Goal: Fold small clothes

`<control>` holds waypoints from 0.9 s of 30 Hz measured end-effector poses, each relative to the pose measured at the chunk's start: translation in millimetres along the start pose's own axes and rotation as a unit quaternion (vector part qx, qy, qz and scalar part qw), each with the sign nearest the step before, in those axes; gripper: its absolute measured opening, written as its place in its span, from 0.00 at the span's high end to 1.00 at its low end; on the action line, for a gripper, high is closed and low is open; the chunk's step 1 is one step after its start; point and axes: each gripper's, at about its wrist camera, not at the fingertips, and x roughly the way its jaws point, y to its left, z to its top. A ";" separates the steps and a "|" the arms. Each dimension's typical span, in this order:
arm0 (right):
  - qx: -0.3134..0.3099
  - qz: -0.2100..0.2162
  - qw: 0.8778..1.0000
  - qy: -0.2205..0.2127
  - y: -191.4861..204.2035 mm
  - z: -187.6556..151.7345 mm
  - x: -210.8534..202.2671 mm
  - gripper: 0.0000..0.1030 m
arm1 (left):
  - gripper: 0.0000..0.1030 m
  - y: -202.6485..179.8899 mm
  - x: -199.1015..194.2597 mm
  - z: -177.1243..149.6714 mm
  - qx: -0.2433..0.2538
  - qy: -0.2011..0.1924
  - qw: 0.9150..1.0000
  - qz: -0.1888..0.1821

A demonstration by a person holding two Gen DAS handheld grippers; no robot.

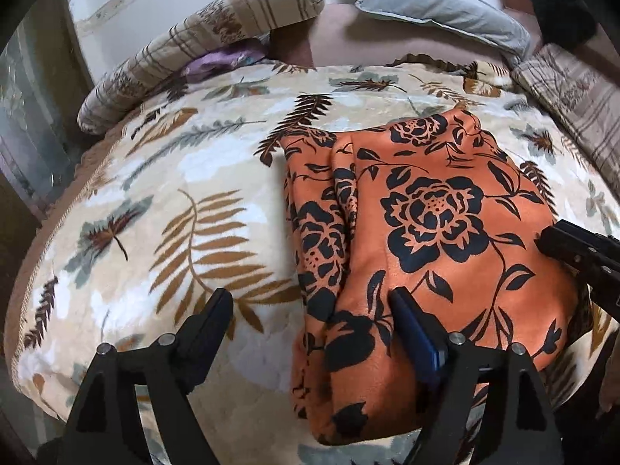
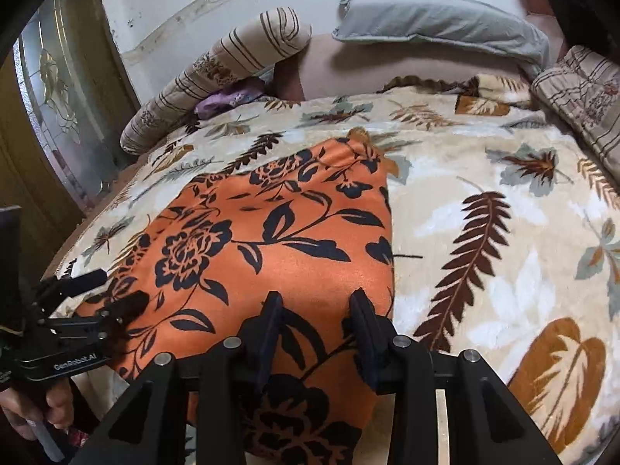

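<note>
The orange flowered garment lies folded into a long panel on the leaf-patterned blanket that covers the bed, its near end at the bed's front edge, just under both tools. The left gripper stands spread wide: one finger rests over the cloth's left part and the other over bare blanket, so nothing is pinched. It looks as if it has let go so the fold can settle flat. The right gripper is half spread above the near right part of the cloth; both fingers show free of the fabric, with nothing between them. A hand holds the left tool's handle at the bed's edge. A grey pillow and a striped bolster lie well apart at the head of the bed, clear of the working space
</note>
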 end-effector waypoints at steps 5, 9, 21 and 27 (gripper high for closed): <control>0.000 -0.006 1.000 -0.019 2.7 27.3 -3.8 0.62 | 0.19 -1.7 -9.2 5.9 0.007 -0.008 1.000 0.011; 0.028 -0.006 1.000 -0.001 -3.0 62.6 16.8 0.61 | 0.19 4.2 -22.0 16.7 0.000 -0.034 0.999 0.032; 0.097 -0.012 0.992 0.086 -26.9 73.8 64.5 0.52 | 0.18 19.0 -6.7 15.9 -0.009 0.001 0.999 0.041; 0.055 -0.038 0.998 0.000 -13.3 58.2 -29.8 0.48 | 0.18 15.2 -74.4 31.5 -0.015 -0.089 0.995 0.038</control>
